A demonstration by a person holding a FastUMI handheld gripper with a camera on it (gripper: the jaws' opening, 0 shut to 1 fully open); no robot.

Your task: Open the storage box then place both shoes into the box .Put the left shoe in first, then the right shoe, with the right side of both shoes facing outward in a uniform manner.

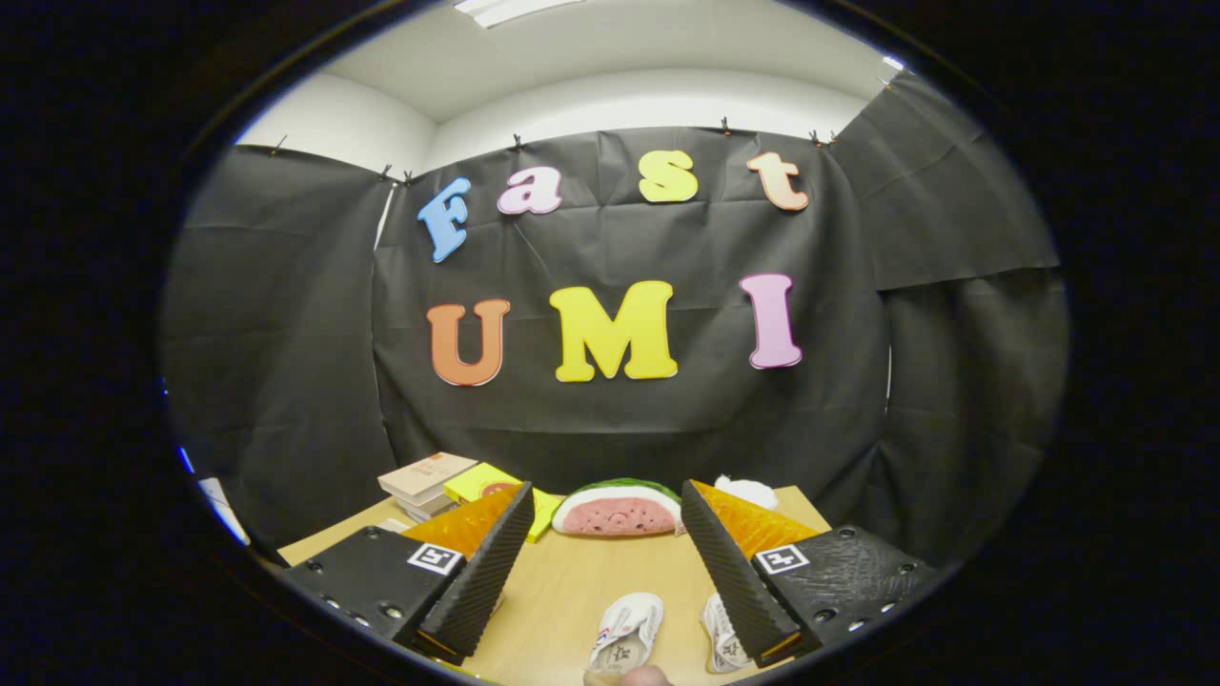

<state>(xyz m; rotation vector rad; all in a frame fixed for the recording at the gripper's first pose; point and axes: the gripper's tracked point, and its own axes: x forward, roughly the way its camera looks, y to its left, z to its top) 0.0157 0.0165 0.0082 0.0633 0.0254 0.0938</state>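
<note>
Your gripper [600,553] is released: the two ribbed fingers [481,567] stand wide apart with nothing between them but bare table [572,581], and they touch nothing.

Take the watermelon-slice toy [620,510] on the far side of the table as your landmark. On the near side of it, low between the fingers, lie the two small white shoes. One shoe [626,634] sits almost straight below the watermelon; the other shoe [721,636] lies just to the right of the first, partly hidden behind the right finger. They are near each other but apart. Which is the left and which the right shoe you cannot tell from here (check the toe curve before you commit).

They look like small, light, soft fabric shoes with printed sides, so expect them to squash under a hard squeeze and to swing if you pinch them at one end. I would judge the best hold is across the collar or the heel wall, one finger inside the opening and one outside, where the material is doubled and stiffer. The ribbed pads should grip cloth well; slipping is less of a worry than crushing or twisting.

Left of the watermelon sit a stack of books [424,481] and a yellow box [496,491]; behind it to the right is something white [748,491], too hidden to name. Whether any of these is the storage box is unclear, so find it and open it first.
</note>
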